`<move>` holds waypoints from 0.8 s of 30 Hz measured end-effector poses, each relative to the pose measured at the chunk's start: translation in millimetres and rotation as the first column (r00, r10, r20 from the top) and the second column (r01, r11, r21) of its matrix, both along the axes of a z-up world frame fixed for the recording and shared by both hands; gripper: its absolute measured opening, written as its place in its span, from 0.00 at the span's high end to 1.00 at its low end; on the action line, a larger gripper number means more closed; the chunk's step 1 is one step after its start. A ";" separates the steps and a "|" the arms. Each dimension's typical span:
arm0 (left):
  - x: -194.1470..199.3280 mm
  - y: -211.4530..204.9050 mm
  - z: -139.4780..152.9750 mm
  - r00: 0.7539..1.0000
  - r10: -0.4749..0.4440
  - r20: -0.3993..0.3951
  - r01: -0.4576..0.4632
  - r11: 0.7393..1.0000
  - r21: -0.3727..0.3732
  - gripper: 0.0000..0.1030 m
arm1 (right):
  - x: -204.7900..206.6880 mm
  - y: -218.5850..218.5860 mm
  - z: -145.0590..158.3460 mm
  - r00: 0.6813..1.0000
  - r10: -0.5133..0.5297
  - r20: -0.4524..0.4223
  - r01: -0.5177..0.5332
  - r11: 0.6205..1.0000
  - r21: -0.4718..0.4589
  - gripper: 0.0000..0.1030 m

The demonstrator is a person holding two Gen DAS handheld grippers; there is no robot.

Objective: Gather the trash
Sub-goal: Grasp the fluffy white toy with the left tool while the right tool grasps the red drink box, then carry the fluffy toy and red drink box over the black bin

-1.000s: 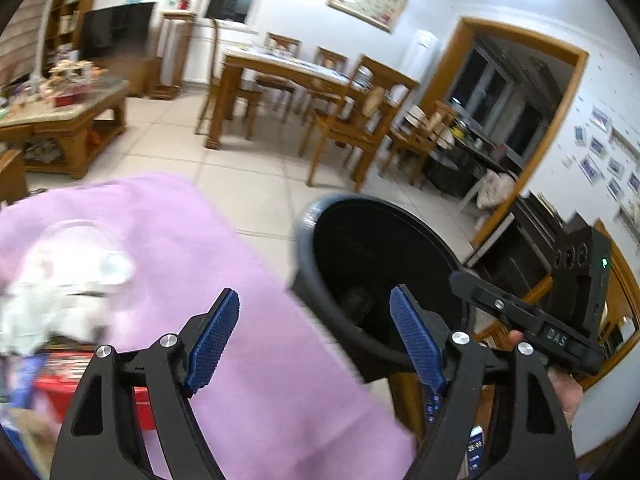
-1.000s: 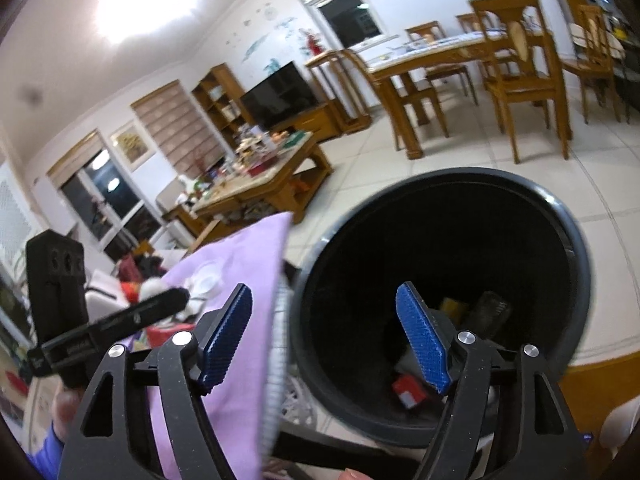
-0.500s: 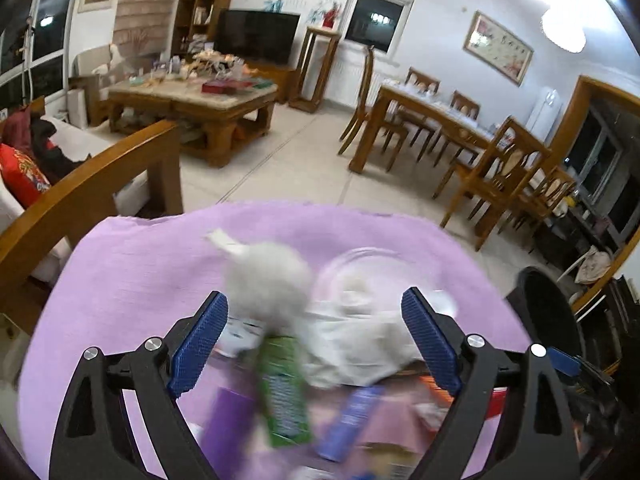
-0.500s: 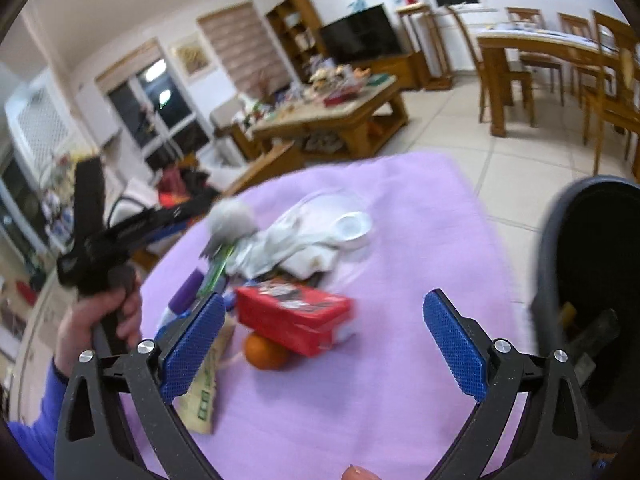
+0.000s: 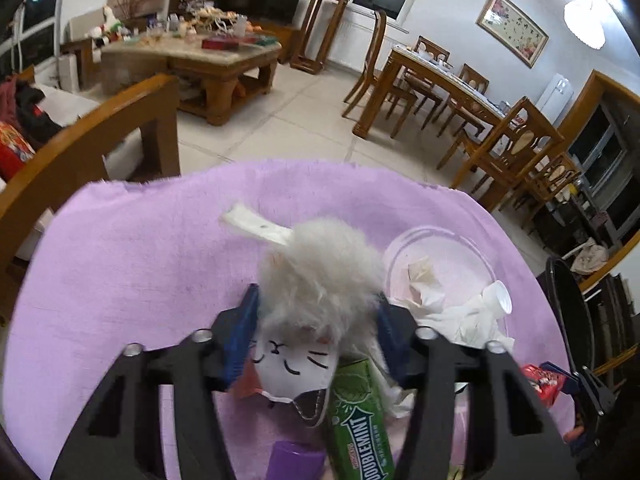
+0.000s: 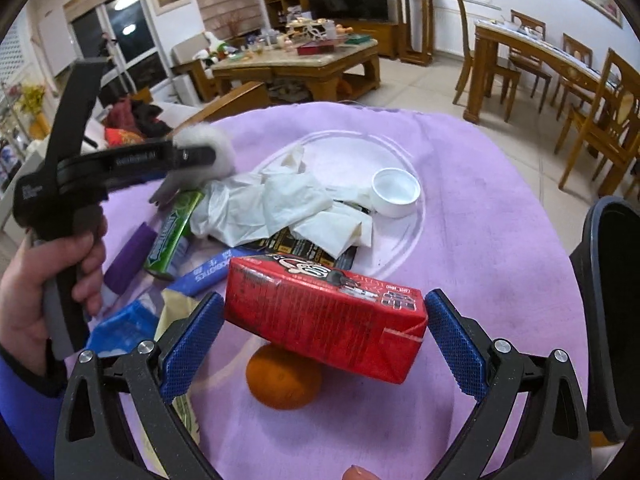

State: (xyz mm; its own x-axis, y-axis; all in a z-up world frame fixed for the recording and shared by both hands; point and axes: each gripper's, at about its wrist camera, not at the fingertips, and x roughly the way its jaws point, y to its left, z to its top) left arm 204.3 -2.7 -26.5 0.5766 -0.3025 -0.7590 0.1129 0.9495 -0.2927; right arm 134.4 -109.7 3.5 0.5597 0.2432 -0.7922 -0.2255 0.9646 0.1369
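The left gripper (image 5: 316,332) has just been closing, its fingers now clenched on the soft, light white fluffy toy (image 5: 320,276) beside the clear round plate (image 6: 404,236). The right gripper (image 6: 320,340), fingers released wide, flanks the stiff red carton (image 6: 324,316) nearer me on the worktop; its flat ends look best to grip.

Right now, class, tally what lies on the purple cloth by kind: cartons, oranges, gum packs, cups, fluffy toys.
carton: 1
orange: 1
gum pack: 1
cup: 1
toy: 1
Total: 5
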 end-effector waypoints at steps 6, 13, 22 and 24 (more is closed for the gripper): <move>-7.3 -2.9 9.8 0.999 -0.015 0.051 0.015 1.000 0.007 0.58 | 1.6 -6.9 -2.4 1.000 0.006 0.026 -0.006 1.000 0.014 0.06; -25.5 -6.6 38.0 0.988 -0.023 0.153 0.031 0.998 -0.047 0.58 | -18.7 -28.5 18.5 0.994 0.014 0.108 -0.027 0.992 0.123 0.06; -68.7 -51.8 77.3 0.958 -0.100 0.267 0.127 0.988 -0.084 0.58 | -49.3 -88.2 61.2 0.976 -0.050 0.213 -0.011 0.961 0.275 0.06; -74.2 -71.3 84.9 0.951 -0.125 0.281 0.156 0.984 -0.089 0.58 | -56.6 -106.7 69.3 0.970 -0.076 0.229 0.004 0.955 0.298 0.06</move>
State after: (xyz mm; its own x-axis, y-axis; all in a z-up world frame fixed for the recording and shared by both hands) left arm 130.1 -74.1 58.4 0.7030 -0.4673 -0.5361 0.3329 0.8824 -0.3325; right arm 77.8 -216.4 72.8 0.7355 0.4183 -0.5331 -0.2480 0.8983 0.3627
